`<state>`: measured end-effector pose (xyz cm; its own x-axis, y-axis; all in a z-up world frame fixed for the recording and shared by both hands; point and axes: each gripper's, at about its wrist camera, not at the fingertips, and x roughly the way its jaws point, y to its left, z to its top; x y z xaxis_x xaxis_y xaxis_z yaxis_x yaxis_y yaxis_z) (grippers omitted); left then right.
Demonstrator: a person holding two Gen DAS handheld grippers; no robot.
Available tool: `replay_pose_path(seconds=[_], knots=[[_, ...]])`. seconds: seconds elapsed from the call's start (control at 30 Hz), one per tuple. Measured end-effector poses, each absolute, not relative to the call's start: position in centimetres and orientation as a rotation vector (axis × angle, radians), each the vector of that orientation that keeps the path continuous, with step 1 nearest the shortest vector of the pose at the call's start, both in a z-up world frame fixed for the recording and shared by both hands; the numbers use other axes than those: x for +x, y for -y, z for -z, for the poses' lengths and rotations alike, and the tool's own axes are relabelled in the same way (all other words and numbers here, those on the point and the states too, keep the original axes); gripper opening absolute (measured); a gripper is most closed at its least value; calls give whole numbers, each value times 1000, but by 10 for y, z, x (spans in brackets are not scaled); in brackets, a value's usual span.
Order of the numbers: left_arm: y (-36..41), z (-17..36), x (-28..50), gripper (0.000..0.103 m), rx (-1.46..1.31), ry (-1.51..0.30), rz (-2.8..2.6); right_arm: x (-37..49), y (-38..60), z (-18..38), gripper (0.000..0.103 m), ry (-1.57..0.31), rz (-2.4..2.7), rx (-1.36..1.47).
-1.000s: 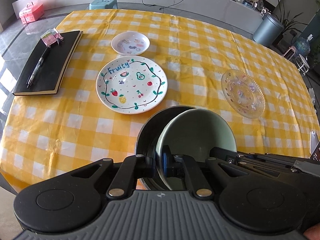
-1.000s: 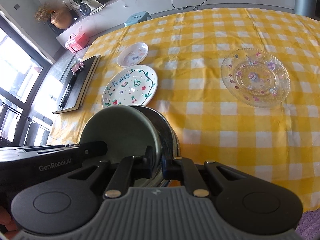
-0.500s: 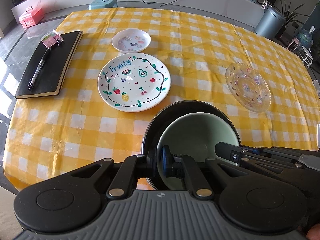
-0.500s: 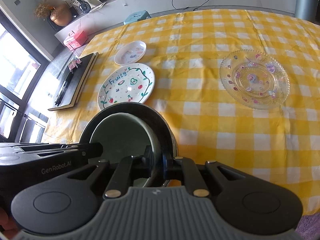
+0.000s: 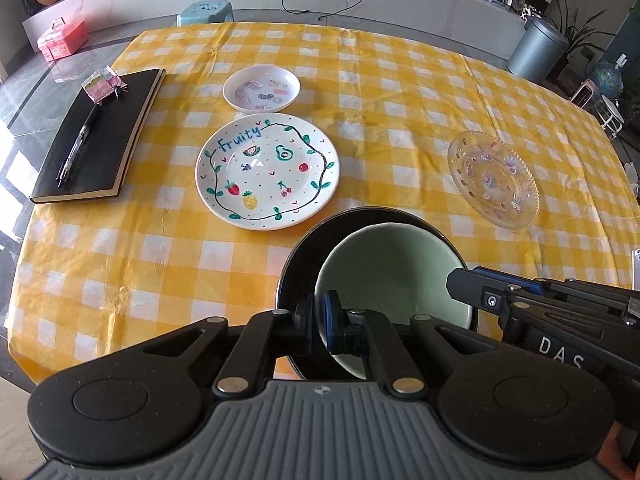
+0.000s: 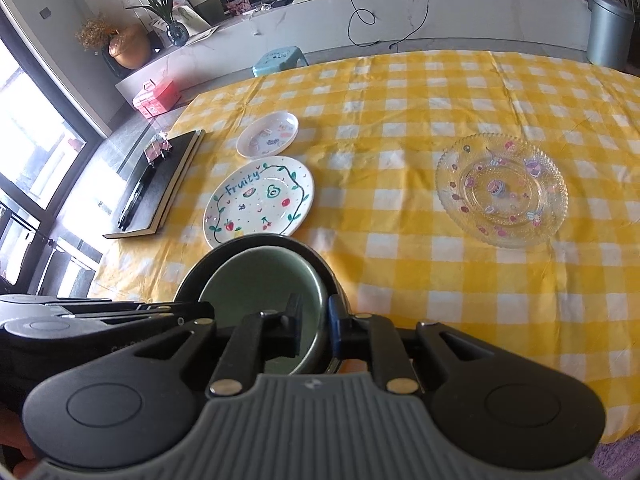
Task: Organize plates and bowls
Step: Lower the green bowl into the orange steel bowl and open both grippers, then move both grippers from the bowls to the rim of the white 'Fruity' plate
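Observation:
A pale green bowl (image 5: pixel 394 276) sits nested inside a black bowl (image 5: pixel 352 220) at the near edge of the table. My left gripper (image 5: pixel 319 320) is shut on the green bowl's left rim. My right gripper (image 6: pixel 314 328) is shut on its right rim, where the green bowl (image 6: pixel 260 284) and the black bowl (image 6: pixel 256 242) also show. A white "Fruity" plate (image 5: pixel 267 170), a small white dish (image 5: pixel 261 89) and a clear glass plate (image 5: pixel 493 178) lie on the yellow checked cloth (image 5: pixel 120 260).
A black notebook (image 5: pixel 100 136) with a pen lies at the left edge of the table. A blue stool (image 5: pixel 204 10), a pink box (image 5: pixel 62 38) and a grey bin (image 5: pixel 538 50) stand on the floor beyond.
The green bowl has settled from a tilt down into the black bowl. Both grippers stay shut on its rim and have pulled slightly back and up.

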<state>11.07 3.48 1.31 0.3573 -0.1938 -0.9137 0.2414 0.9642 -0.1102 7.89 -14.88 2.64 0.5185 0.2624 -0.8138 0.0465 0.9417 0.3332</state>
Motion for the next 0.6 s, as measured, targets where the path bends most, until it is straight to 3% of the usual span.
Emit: replay_pose_path(seconds=[0.13,0.4,0.6], knots=[[-36,-17,111,12,18,-1163,288,76,155,-32,26,-979,-100,316],[-45,-25,106,45,-69,-1101,329,75,170,-33,36,-968,-78,361],[-54,-35,96,47,-126,-1007,314,71,179,-38,47,-906,-79,399]])
